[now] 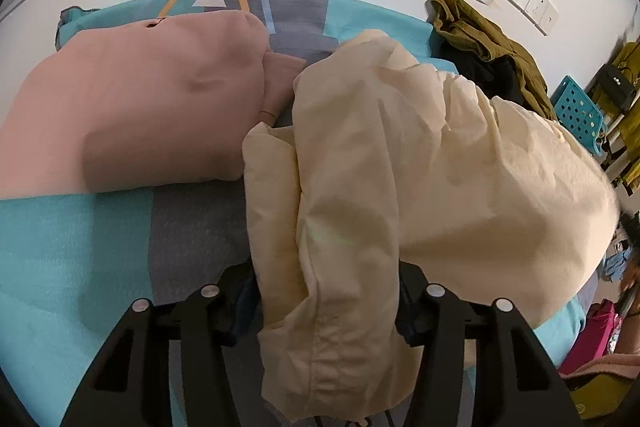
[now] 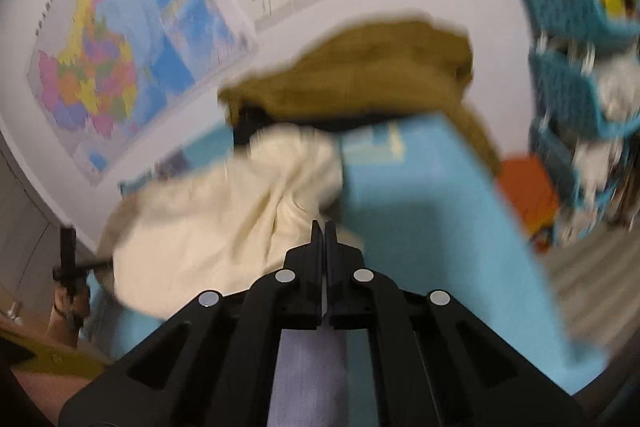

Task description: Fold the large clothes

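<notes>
A large cream garment lies bunched on the bed. My left gripper is shut on a thick fold of it, which runs between the two black fingers and hangs toward the camera. A folded pink garment lies to the left of it on the bed. In the blurred right wrist view the cream garment lies ahead and to the left. My right gripper is shut with its fingers pressed together and empty, just short of the cream cloth.
The bed has a teal and grey cover. An olive jacket lies crumpled at the far end by the wall. Teal baskets stand to the right. A map hangs on the wall.
</notes>
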